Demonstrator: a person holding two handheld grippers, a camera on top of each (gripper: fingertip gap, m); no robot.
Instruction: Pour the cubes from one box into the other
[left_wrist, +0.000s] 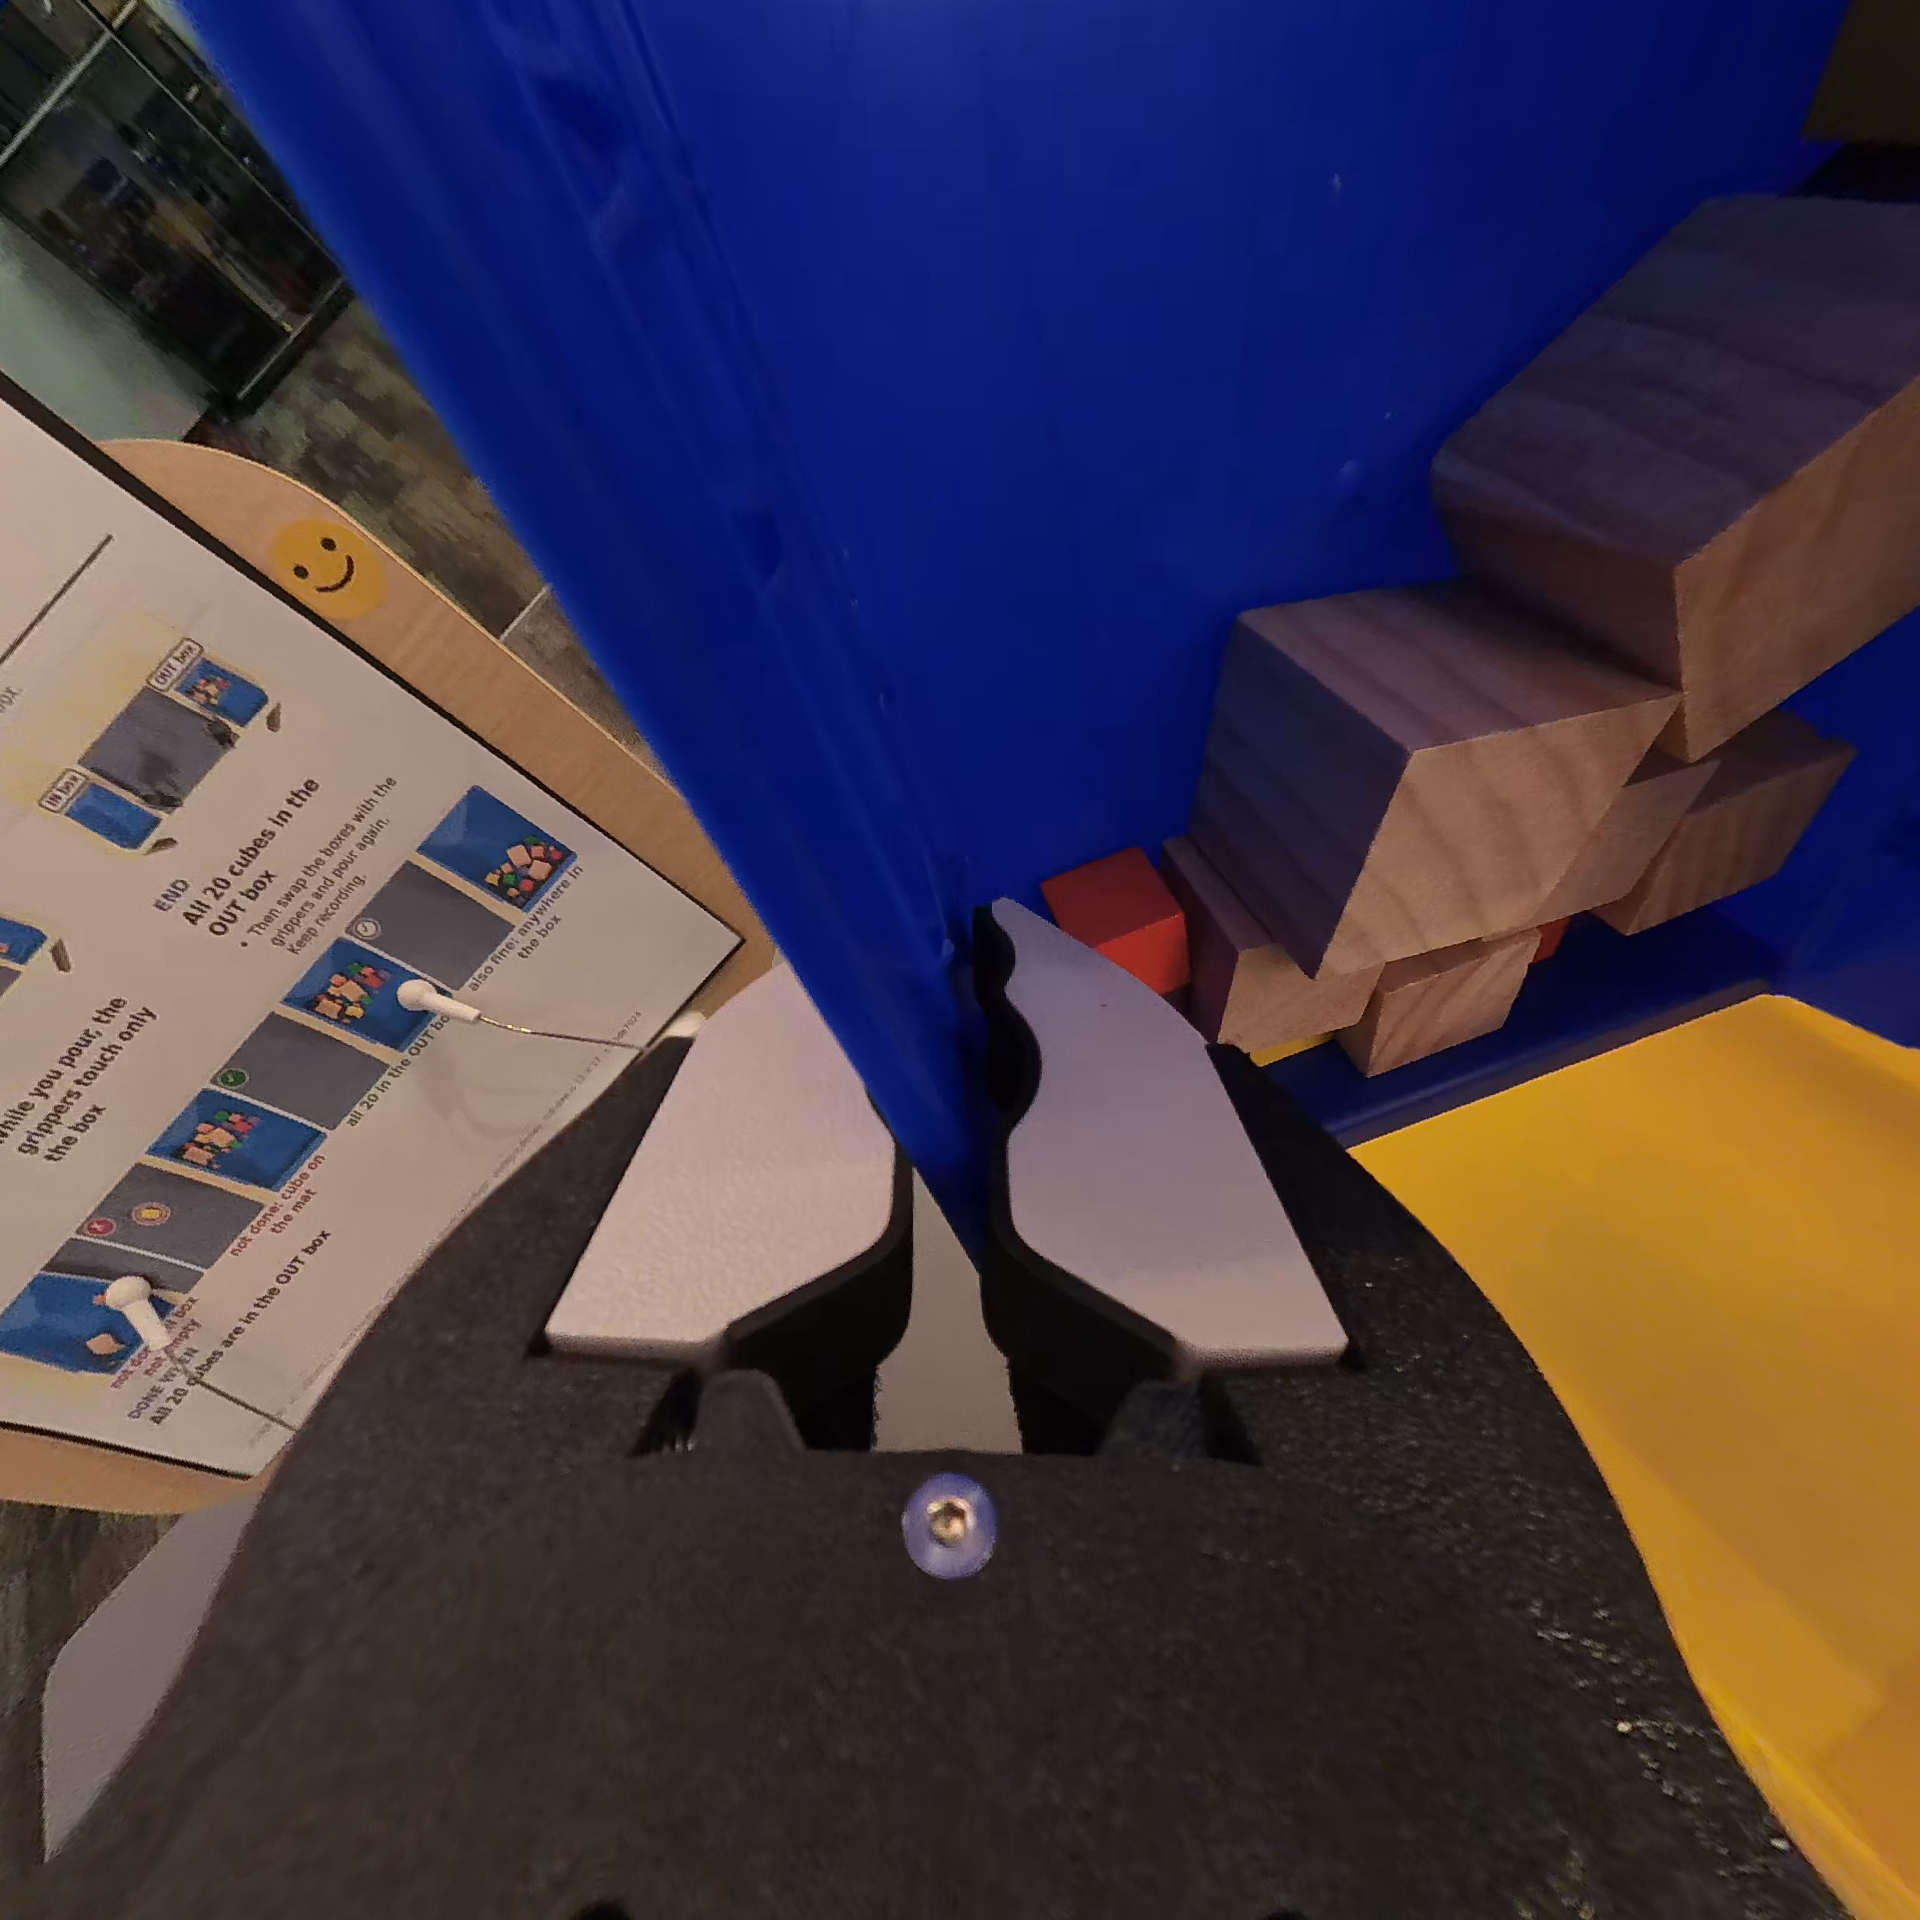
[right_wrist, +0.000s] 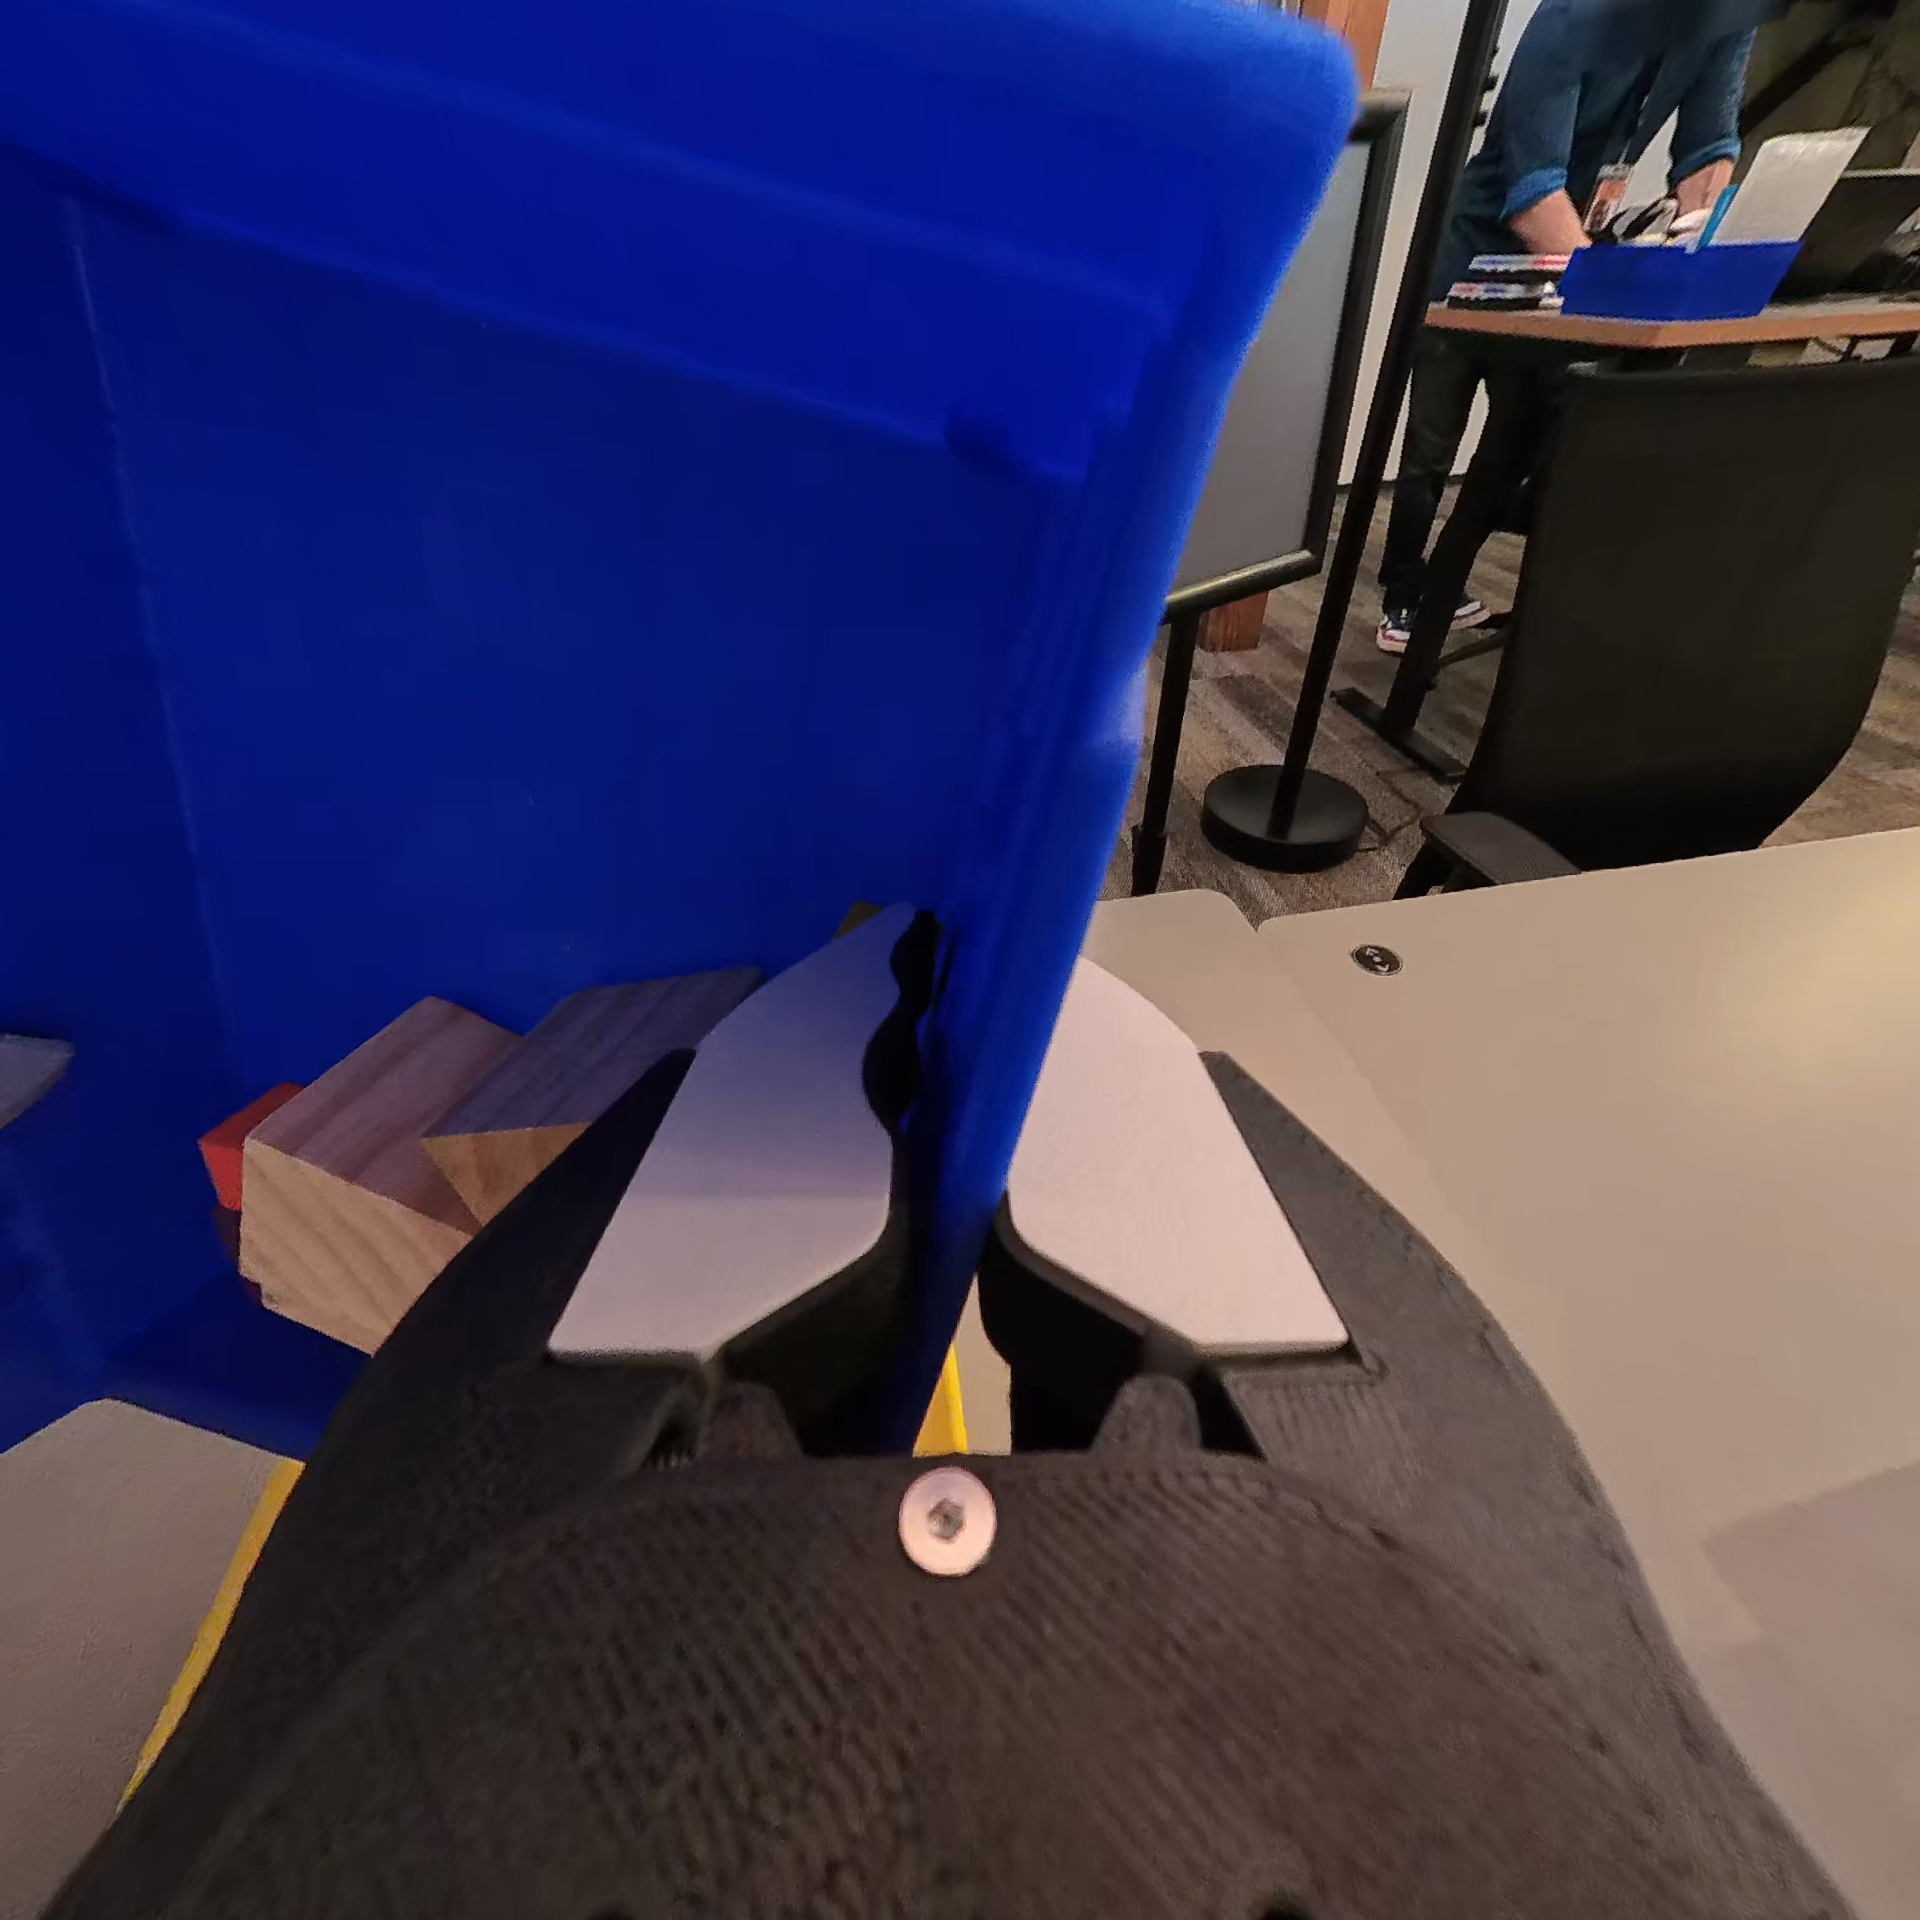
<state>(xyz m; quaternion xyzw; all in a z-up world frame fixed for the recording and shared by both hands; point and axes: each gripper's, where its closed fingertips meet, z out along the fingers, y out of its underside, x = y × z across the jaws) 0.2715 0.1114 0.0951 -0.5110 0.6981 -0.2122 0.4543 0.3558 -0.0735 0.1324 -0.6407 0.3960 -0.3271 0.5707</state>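
Blue box (left_wrist: 935, 416) fills much of both wrist views, tipped up steeply and held by two opposite walls, one gripper on each. In the left wrist view the left gripper (left_wrist: 971, 935) has its jaws closed tight on a side wall of the box, one grey finger outside and the other inside, with the wall pinched between the black pads. Piled in the low corner just past the inner finger are plain wooden cubes (left_wrist: 1455, 790), stacked at odd angles against the blue wall, with a red cube (left_wrist: 1122, 920) tucked behind them and a sliver of a yellow one showing underneath. A yellow sheet (left_wrist: 1662, 1299) lies below the box on the right. Only this view shows the printed instruction sheet (left_wrist: 260, 987) on the wooden counter (left_wrist: 499, 665), with a yellow smiley sticker (left_wrist: 327, 566) beyond its edge. In the right wrist view the right gripper (right_wrist: 935, 956) is likewise clamped on the opposite wall, one finger in and one out. Here the wooden cubes (right_wrist: 353, 1195) sit left of the inner finger, a red cube (right_wrist: 234, 1143) beside them. Only this view shows the pale grey counter (right_wrist: 1610, 1195), a black office chair (right_wrist: 1662, 623), a black stand base (right_wrist: 1283, 816), and a person (right_wrist: 1558, 260) at a far table bearing another blue box (right_wrist: 1673, 275).
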